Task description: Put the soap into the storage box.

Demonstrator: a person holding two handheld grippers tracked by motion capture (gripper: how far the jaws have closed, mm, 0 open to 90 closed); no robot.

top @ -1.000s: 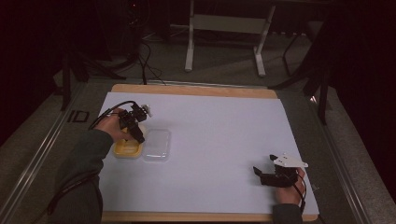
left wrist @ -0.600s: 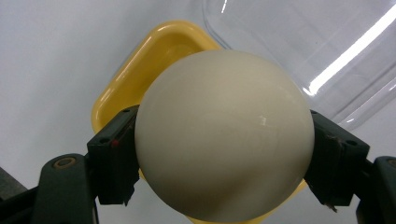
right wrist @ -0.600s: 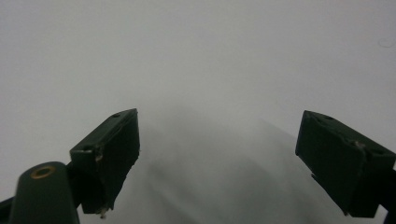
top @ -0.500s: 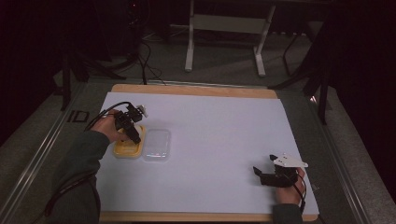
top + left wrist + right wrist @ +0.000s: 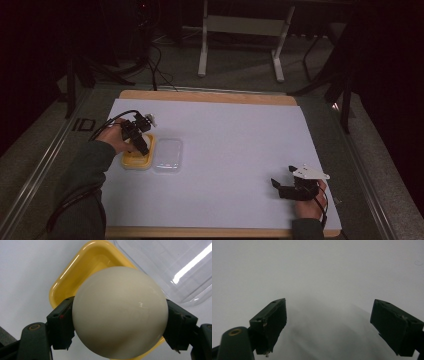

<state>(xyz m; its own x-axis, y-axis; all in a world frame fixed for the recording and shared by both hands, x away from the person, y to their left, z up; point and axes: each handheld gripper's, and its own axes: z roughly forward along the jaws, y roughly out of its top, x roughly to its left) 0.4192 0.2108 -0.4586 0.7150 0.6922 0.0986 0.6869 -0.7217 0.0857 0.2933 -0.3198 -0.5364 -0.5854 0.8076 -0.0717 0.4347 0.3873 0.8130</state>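
My left gripper (image 5: 120,325) is shut on a cream-white ball (image 5: 120,312), both pads pressing its sides. It hangs just above a yellow rectangular container (image 5: 72,277). In the high view the left gripper (image 5: 142,147) points down into that yellow container (image 5: 131,161) at the table's left. A clear plastic lid (image 5: 168,155) lies flat right beside the container, and its glossy edge (image 5: 175,267) shows behind the ball. My right gripper (image 5: 281,189) rests near the table's front right, jaws open over bare white surface (image 5: 329,325), nothing between them.
A white sheet (image 5: 235,150) covers the wooden table (image 5: 200,95). A metal rail (image 5: 45,165) runs along the left side. Beyond the far edge stand a white frame leg (image 5: 202,50) and cables on the dark floor.
The left gripper with the ball has shifted slightly over the yellow container. The right gripper has stayed where it was.
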